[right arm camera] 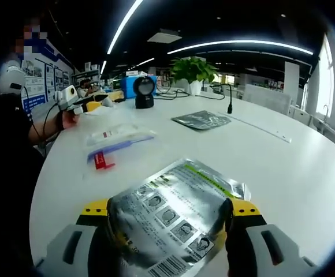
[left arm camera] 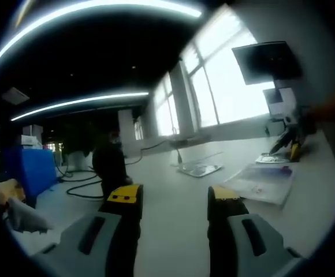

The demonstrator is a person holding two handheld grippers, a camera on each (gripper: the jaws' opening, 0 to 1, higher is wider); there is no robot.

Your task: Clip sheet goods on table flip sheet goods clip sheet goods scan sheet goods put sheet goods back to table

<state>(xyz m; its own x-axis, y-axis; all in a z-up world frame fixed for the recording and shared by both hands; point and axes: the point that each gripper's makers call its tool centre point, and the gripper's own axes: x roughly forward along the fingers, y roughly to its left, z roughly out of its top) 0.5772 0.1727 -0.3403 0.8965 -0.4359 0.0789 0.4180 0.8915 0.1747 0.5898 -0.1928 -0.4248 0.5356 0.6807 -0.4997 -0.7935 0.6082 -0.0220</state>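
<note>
Sheet goods pouch [right arm camera: 176,222] sits clamped between the right gripper [right arm camera: 170,216] jaws, barcode toward camera, above the desk [right arm camera: 271,167]; left gripper [left arm camera: 173,199] gapes empty.

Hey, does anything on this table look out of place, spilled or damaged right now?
Nothing stands out. The silver packet sits between the right tongs, printed side up, a bit crumpled. The clear bag and dark packet lie flat on the table.
</note>
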